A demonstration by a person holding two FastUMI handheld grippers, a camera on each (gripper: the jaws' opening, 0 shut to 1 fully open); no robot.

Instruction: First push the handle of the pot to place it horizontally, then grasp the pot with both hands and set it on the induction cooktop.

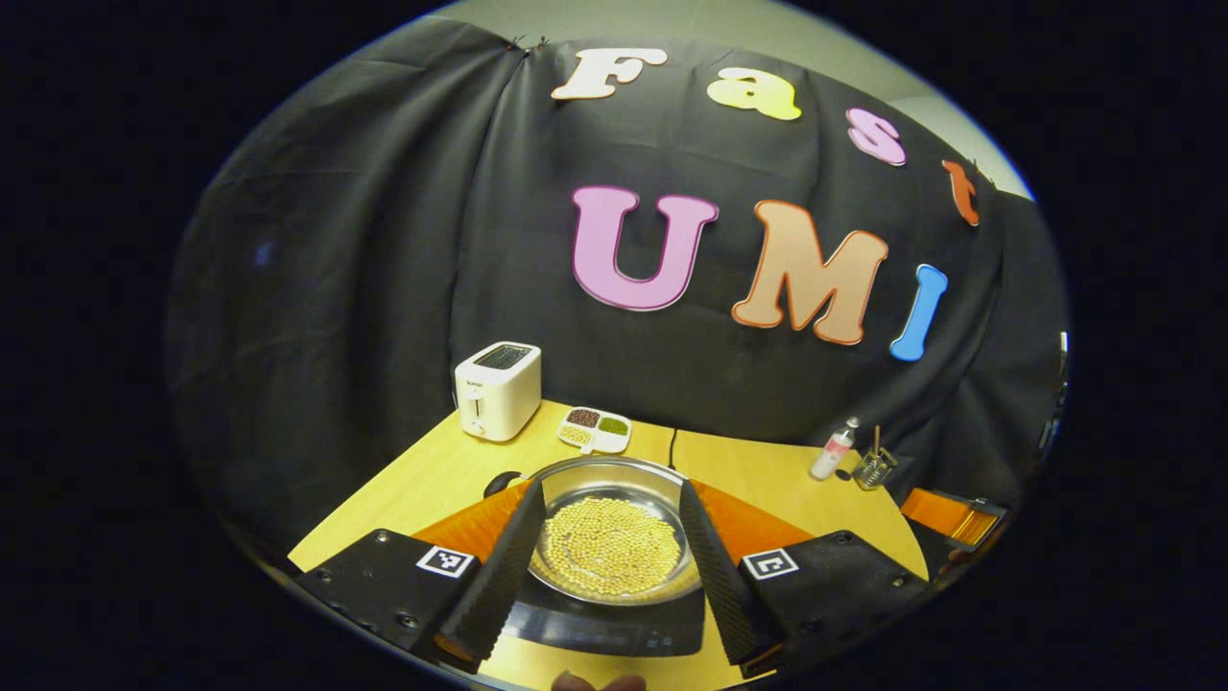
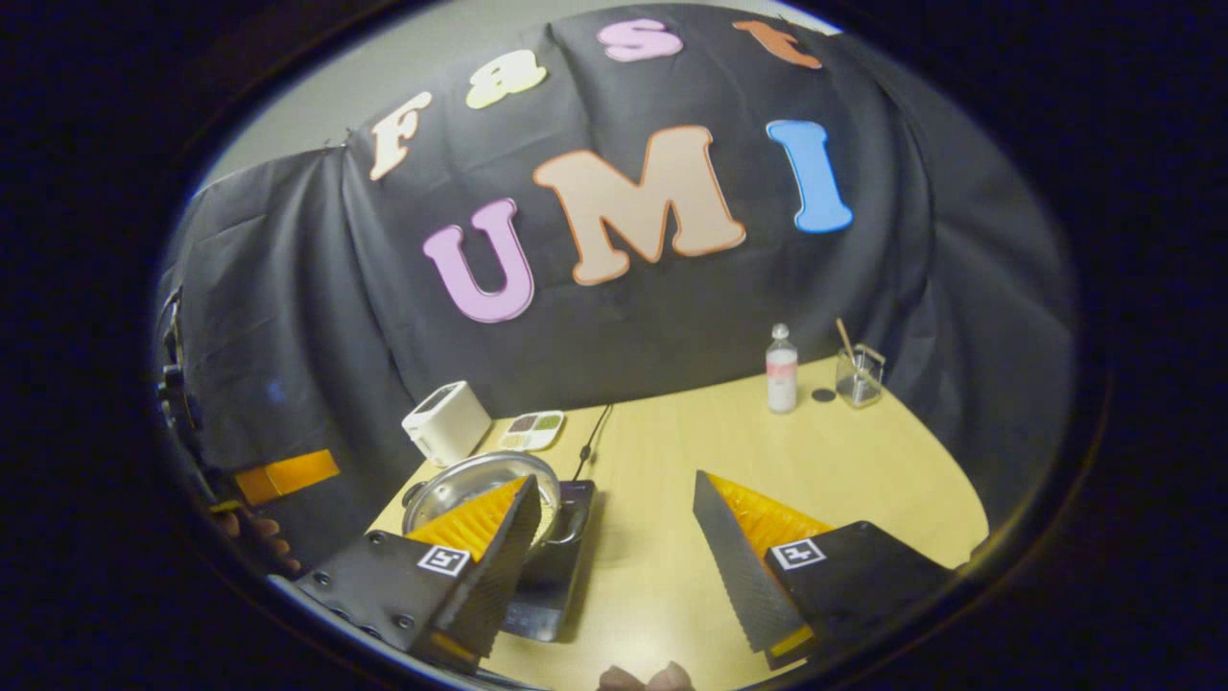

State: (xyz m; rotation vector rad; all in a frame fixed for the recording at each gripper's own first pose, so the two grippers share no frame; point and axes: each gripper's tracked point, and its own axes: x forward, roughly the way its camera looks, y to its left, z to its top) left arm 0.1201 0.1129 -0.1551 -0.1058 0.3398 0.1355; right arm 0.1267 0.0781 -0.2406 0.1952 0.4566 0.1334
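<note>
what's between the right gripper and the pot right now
Nothing visible. The right gripper is open over bare table, and the pot already sits on the induction cooktop just off its left finger.

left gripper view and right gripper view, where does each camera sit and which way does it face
Left gripper view: rides the left gripper, facing the pot on the cooktop; own open fingers show.
Right gripper view: rides the right gripper, facing bare table right of the pot; open fingers show.
Shared: pot, toaster, bottle.
</note>
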